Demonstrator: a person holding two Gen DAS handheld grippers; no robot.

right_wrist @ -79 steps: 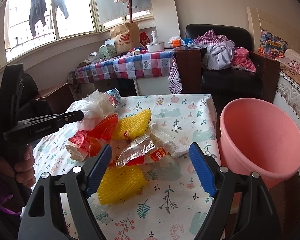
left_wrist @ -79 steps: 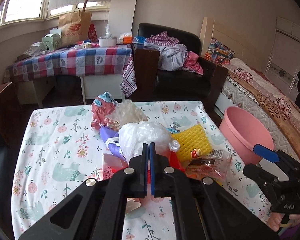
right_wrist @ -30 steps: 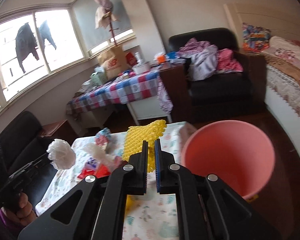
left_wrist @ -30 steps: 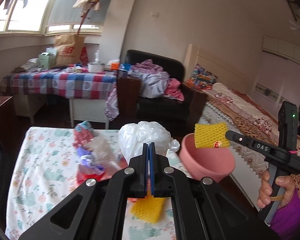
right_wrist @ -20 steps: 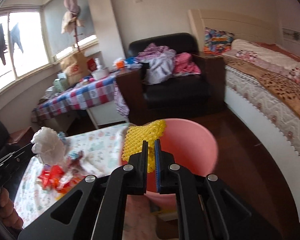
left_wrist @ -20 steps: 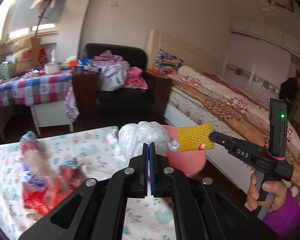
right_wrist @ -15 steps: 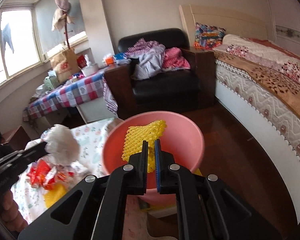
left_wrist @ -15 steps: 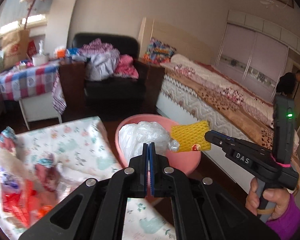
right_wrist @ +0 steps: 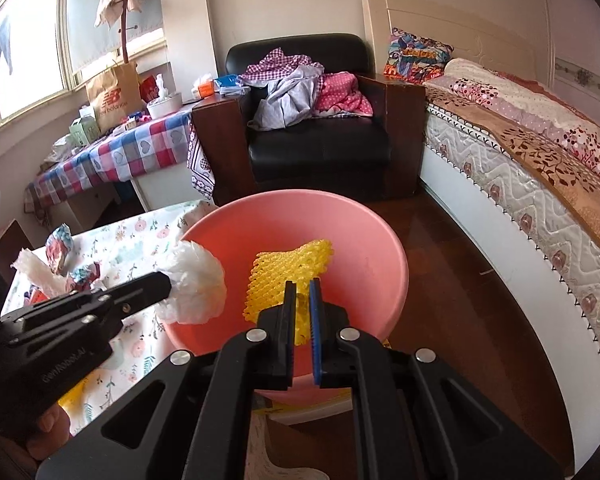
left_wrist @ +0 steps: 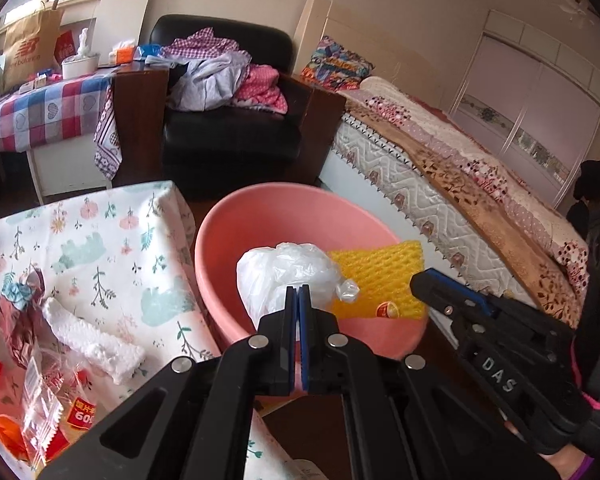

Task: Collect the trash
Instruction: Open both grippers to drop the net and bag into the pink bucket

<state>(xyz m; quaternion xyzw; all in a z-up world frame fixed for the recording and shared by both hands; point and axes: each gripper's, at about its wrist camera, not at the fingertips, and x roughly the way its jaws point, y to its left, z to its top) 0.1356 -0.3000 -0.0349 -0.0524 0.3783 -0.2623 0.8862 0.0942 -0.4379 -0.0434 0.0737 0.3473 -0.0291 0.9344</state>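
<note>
A pink basin (left_wrist: 236, 216) (right_wrist: 364, 240) stands beside the floral table. My left gripper (left_wrist: 299, 294) is shut on a crumpled white plastic bag (left_wrist: 284, 276) and holds it over the basin; the bag also shows in the right wrist view (right_wrist: 198, 280). My right gripper (right_wrist: 300, 294) holds a yellow foam fruit net (right_wrist: 288, 276) (left_wrist: 380, 280) over the basin, its jaws a small gap apart with the net still between them.
The floral table (left_wrist: 100, 232) carries more trash: a white foam strip (left_wrist: 92, 344), clear and red wrappers (left_wrist: 40, 400), crumpled coloured wrappers (right_wrist: 62, 248). A black armchair (right_wrist: 320, 132) with clothes stands behind, a bed (right_wrist: 520, 168) to the right, a checked table (right_wrist: 120, 152) at the left.
Both grippers have moved from the table to above the pink basin with their loads. The right jaws now stand slightly wider apart around the yellow net.
</note>
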